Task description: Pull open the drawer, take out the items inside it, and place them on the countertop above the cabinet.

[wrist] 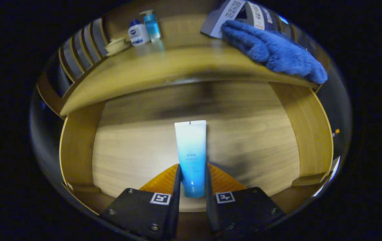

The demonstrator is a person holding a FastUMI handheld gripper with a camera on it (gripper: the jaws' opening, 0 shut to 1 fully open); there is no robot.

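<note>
I have the gripper point(192, 179) closed on the white-to-blue plastic tube point(191, 154) inside the open wooden drawer point(314, 134), its long axis running straight ahead between my fingers toward the wooden countertop point(177, 67) above.

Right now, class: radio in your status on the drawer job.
Fingers shut on tube inside open drawer. Countertop above: bottles left, blue towel right, middle free.

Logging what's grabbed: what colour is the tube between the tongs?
White fading to blue, seen in the gripper view: the tube, clamped by the tongs.
</note>
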